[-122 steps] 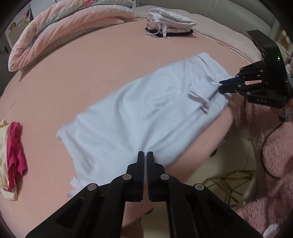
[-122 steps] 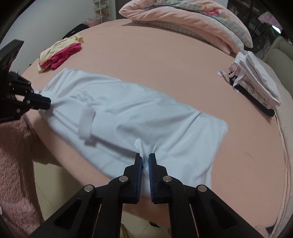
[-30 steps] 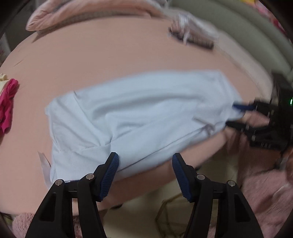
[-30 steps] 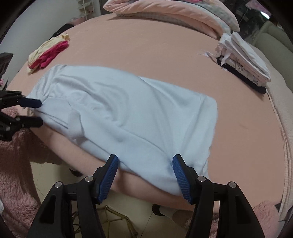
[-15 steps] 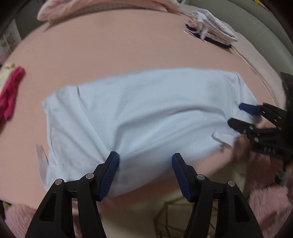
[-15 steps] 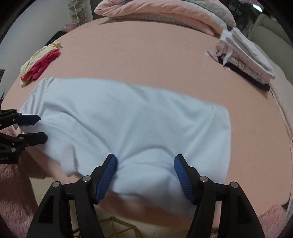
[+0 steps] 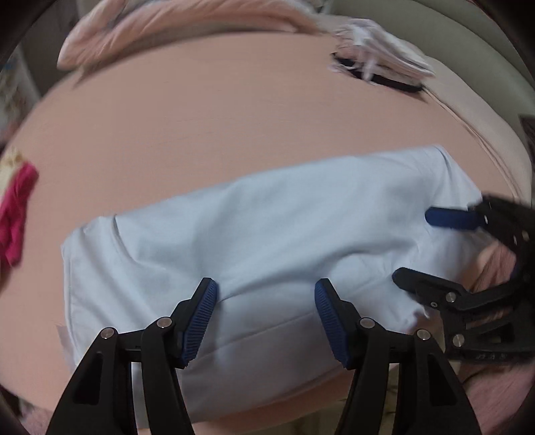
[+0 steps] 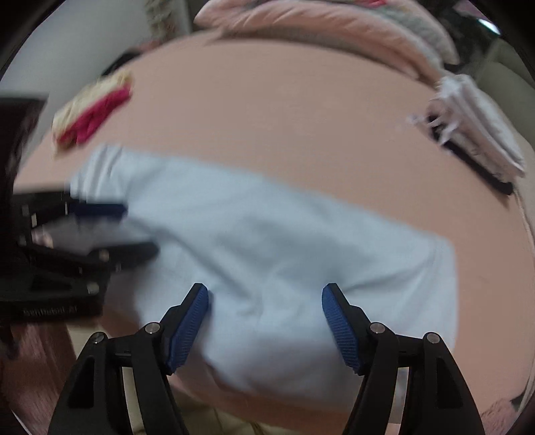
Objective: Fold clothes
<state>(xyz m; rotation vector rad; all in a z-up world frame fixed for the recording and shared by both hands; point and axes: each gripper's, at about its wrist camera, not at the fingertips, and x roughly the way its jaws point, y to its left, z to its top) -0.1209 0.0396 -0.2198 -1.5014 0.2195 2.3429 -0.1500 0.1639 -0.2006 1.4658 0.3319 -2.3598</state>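
Note:
A light blue garment [image 7: 267, 227] [image 8: 284, 241] lies spread flat across the near part of the pink bed [image 7: 200, 117]. Its near edge hangs a little over the bed's edge. My left gripper [image 7: 265, 287] is open and hovers over the garment's near edge towards its left half, with cloth under the gap and nothing pinched. My right gripper [image 8: 264, 291] is also open, wide, above the near edge towards the right half. Each gripper shows in the other's view, the right gripper [image 7: 414, 246] and the left gripper [image 8: 140, 229], both with jaws apart over the cloth.
A stack of folded clothes [image 7: 378, 67] [image 8: 478, 134] sits at the far right of the bed. A pink quilt [image 7: 187, 30] [image 8: 334, 30] lies along the back. Red and yellow clothes [image 7: 16, 214] [image 8: 93, 107] lie at the left. The floor shows just below the bed's near edge.
Four seconds ago both grippers were shut on the garment; now both are open. Over the last second both have come down and closer over the cloth's near edge, and the right jaws widened.

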